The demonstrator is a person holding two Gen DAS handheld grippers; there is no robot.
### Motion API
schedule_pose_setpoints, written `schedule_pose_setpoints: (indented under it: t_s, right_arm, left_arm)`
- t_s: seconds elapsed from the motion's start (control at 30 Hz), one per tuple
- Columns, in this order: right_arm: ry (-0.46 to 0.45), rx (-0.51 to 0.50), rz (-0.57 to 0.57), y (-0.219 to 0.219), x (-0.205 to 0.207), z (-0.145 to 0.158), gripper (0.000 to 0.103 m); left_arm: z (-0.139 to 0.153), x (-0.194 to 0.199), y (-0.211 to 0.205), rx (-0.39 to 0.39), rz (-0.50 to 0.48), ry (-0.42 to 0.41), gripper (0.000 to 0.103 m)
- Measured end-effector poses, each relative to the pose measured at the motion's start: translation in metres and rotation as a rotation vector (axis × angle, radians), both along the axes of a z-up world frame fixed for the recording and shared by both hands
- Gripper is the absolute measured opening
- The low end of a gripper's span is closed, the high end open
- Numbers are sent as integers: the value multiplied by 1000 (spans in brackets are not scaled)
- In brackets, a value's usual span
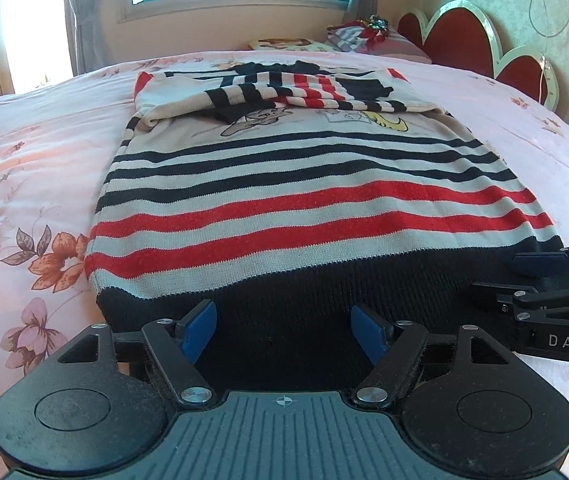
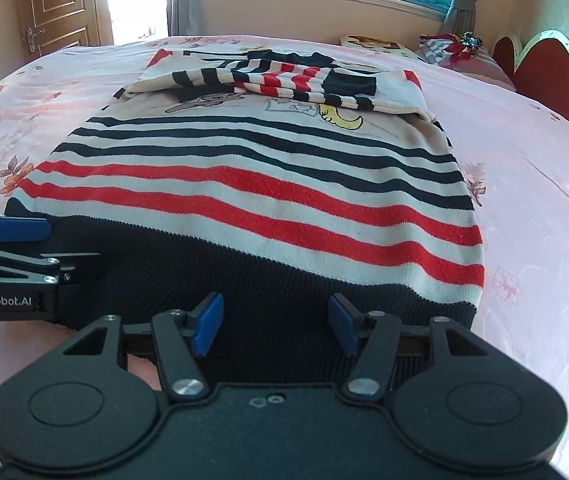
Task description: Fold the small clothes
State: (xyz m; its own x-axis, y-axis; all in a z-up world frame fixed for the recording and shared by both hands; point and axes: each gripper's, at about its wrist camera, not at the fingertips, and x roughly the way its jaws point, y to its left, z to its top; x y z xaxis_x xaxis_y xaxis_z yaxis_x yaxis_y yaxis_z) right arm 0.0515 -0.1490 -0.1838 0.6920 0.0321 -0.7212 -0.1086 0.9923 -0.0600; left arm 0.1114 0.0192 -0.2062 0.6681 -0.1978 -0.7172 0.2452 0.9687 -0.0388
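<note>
So the striped sweater (image 1: pixel 308 184) is lying flat across the middle of the bed (image 1: pixel 24 152), sleeves (image 1: pixel 296 94) folded in over the chest near the top of the frame and its dark navy hem (image 1: pixel 284 312) nearest the cameras at the bottom. The left tool (image 1: pixel 283 330) and the right tool (image 2: pixel 272 326) both sit right at that hem with jaws spread wide and nothing between the blue pads, the right one at the hem's right corner in the left wrist view. Pink floral sheet shows on both sides of the sweater, with pillows (image 1: pixel 340 42) and the red headboard (image 1: pixel 468 36) at upper right.
</note>
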Motion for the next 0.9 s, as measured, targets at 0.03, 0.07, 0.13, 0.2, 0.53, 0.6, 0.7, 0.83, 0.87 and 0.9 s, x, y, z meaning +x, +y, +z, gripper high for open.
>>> schedule_pose_setpoints:
  t_s: [0.03,0.07,0.13,0.2,0.53,0.6,0.7,0.83,0.87,0.9]
  right_arm:
    - [2,5,-3,0,0,0,58]
    - [6,12,-6,-1,0,1,58]
    - [10,45,-17,-6,0,7,57]
    - [-12,81,-48,-13,-3,15,55]
    - [8,10,-81,-25,-5,9,39]
    - [-2,26,-90,-27,-8,15,43]
    - [-13,26,-123,-37,-13,20,48]
    - [7,35,-192,-56,-16,16,50]
    - [8,38,-210,-61,-17,15,50]
    - [7,41,-226,-65,-18,15,50]
  left_arm:
    - [0,0,0,0,0,2,74]
    - [1,1,1,-2,-2,6,74]
    - [3,2,3,-11,-3,15,74]
    - [7,0,8,-17,11,18,75]
    - [4,-10,29,10,61,3,75]
    - [12,-14,37,-12,86,-1,75]
    - [15,-20,55,-37,154,5,75]
    - [1,-20,75,-111,192,63,74]
    - [0,-20,76,-120,185,64,74]
    - [0,-19,76,-140,176,72,74]
